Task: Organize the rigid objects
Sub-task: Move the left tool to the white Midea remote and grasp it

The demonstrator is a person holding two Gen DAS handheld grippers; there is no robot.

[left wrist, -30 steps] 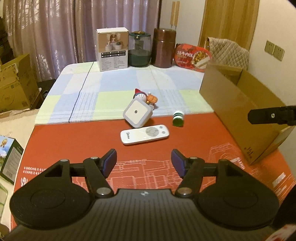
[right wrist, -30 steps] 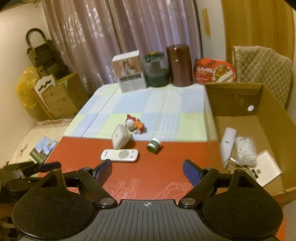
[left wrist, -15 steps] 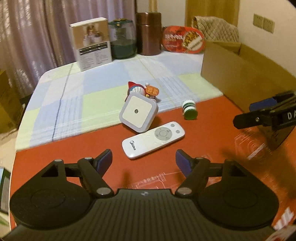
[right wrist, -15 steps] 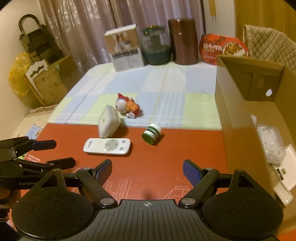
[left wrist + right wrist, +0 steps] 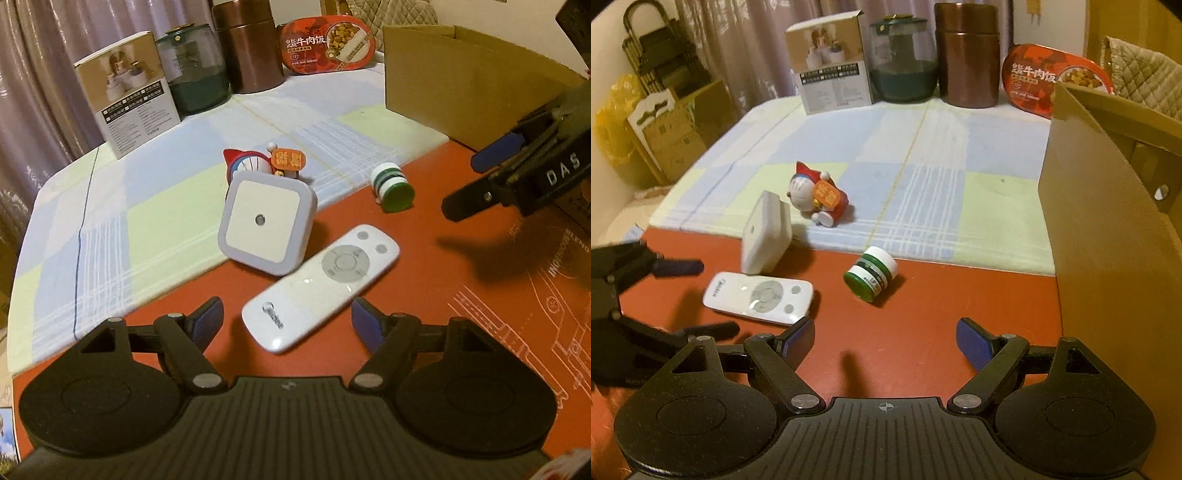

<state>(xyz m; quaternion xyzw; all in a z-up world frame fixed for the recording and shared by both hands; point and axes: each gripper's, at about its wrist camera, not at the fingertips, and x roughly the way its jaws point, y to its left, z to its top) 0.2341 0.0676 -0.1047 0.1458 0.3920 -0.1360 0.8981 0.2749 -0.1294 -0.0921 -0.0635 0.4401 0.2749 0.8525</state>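
A white remote [image 5: 321,280] lies on the red mat, and its near end sits between the fingertips of my left gripper [image 5: 287,319], which is open and not touching it. Behind it a square white night light [image 5: 267,227] leans against a Doraemon figurine [image 5: 258,162]. A green-lidded jar [image 5: 393,186] lies on its side to the right. My right gripper [image 5: 885,338] hovers open and empty just short of that jar [image 5: 873,273]. It also shows at the right of the left wrist view as the right gripper [image 5: 476,181]. The left gripper [image 5: 713,297] straddles the remote [image 5: 759,297].
An open cardboard box [image 5: 1100,206] stands at the table's right edge. Along the back are a product box [image 5: 831,70], a glass jar [image 5: 903,62], a brown canister [image 5: 967,59] and a red food pack [image 5: 1034,81]. Cardboard boxes [image 5: 672,133] sit on the floor to the left.
Both grippers have come down and forward toward the objects. The left jaws have spread wider, and the remote's near end now lies between them. The right gripper has neared the jar.
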